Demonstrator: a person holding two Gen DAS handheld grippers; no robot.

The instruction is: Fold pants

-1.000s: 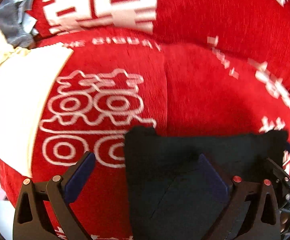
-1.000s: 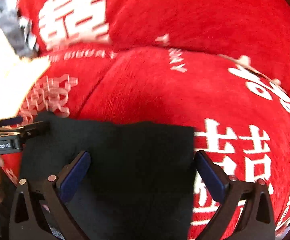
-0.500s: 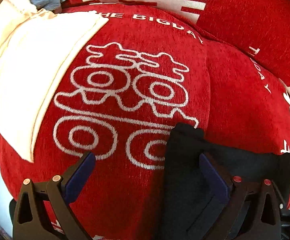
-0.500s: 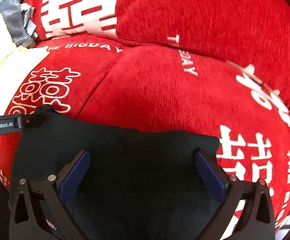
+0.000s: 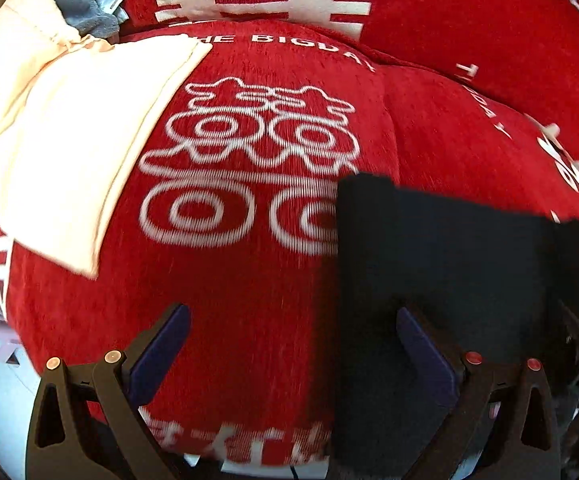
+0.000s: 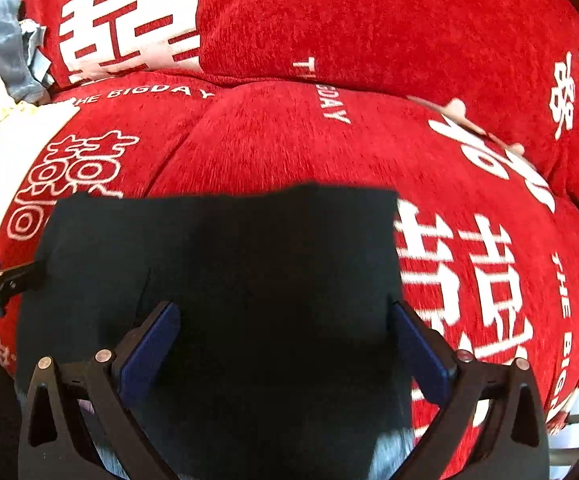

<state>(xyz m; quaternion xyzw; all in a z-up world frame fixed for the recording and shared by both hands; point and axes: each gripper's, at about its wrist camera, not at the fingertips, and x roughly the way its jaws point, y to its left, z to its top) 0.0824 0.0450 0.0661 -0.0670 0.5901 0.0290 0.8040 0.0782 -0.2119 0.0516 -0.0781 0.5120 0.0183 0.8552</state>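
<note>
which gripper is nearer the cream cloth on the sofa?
Left. The left gripper sits just right of the cream cloth; the right gripper is over the black pants, farther right.

The black, soft-fabric pants [image 6: 249, 280] lie folded into a flat, roughly rectangular bundle on a red cushioned surface printed with white characters, near its front edge. Their far edge runs nearly straight, with squared corners at both ends, and a faint seam line shows on the left part. In the left wrist view the same dark bundle [image 5: 449, 264] fills the lower right.
</note>
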